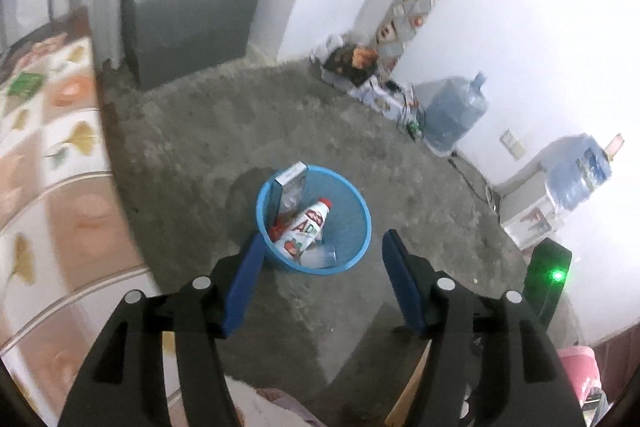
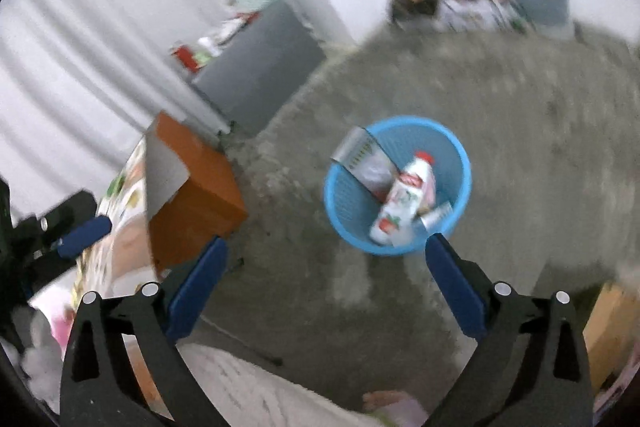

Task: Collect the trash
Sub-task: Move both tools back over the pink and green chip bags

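Observation:
A blue plastic waste basket stands on the grey concrete floor. It holds a white bottle with a red cap, a carton leaning on its rim and a clear cup. My left gripper is open and empty, held above the basket's near side. In the right wrist view the basket with the bottle lies ahead and to the right. My right gripper is open and empty above the floor. The left gripper shows at the left edge.
A patterned bed cover is at the left. A grey cabinet stands by the curtain. Boxes and water jugs line the white wall. An orange-brown bedside cabinet stands left of the basket.

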`<state>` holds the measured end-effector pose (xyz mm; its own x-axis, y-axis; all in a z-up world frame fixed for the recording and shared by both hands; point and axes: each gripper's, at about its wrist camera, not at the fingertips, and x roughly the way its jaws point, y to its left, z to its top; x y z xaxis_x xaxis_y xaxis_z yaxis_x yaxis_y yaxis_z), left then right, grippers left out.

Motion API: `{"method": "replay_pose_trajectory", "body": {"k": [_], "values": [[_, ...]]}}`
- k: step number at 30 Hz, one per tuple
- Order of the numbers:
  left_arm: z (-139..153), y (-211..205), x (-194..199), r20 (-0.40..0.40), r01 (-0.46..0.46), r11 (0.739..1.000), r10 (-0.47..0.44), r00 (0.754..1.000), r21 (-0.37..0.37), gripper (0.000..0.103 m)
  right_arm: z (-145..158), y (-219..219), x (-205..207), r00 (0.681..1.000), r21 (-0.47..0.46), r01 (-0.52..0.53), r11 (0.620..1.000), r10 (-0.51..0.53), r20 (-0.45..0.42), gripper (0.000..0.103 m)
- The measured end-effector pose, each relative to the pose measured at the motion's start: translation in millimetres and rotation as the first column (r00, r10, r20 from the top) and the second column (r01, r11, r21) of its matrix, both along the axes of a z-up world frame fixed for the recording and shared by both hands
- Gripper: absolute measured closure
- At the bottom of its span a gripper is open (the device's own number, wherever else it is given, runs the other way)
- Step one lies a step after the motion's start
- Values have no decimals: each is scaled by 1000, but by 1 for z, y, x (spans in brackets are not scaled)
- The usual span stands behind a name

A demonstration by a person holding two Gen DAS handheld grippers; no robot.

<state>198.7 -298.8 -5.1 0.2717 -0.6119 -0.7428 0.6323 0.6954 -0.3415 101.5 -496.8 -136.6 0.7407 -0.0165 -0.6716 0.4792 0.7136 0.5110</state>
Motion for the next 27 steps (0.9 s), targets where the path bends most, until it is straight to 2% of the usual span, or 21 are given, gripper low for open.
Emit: {"method": "replay_pose_trajectory", "body": {"k": [4, 6, 12, 15, 17, 18, 19, 20, 21, 24, 27], "values": [[23, 52, -16, 59, -55, 997, 57, 997, -47, 36, 22, 31, 9, 995, -70, -90, 994, 92, 38, 7], [33, 84, -25, 97, -95, 993, 101, 990, -66, 34, 27, 41, 8, 991, -72, -112, 991, 117, 67, 7], [55, 192, -52, 197, -247, 962, 266, 944, -114, 25, 46, 71, 8, 969, -16, -205, 979, 206, 139, 7], [66, 265, -72, 243, -380, 913, 406, 881, -147, 20, 61, 89, 6, 948, -32, -258, 966, 259, 182, 7], [72, 310, -90, 280, -472, 865, 501, 818, -169, 18, 67, 102, 6, 932, -27, -301, 953, 300, 205, 7], [73, 326, -98, 292, -501, 848, 531, 796, -175, 17, 69, 107, 7, 923, -21, -324, 946, 320, 211, 7], [73, 351, -110, 309, -550, 816, 578, 756, -181, 16, 70, 114, 11, 910, -6, -360, 933, 352, 219, 7], [73, 366, -116, 316, -576, 797, 603, 733, -184, 15, 72, 120, 13, 900, 7, -384, 923, 373, 224, 7], [71, 385, -126, 321, -614, 766, 639, 699, -188, 15, 72, 128, 17, 887, 26, -419, 908, 402, 227, 7], [58, 422, -148, 318, -683, 706, 702, 637, -190, 14, 76, 153, 29, 849, 48, -503, 863, 482, 218, 7], [41, 447, -157, 284, -724, 668, 737, 613, -172, 15, 79, 181, 33, 811, 61, -568, 821, 546, 209, 7]]}}
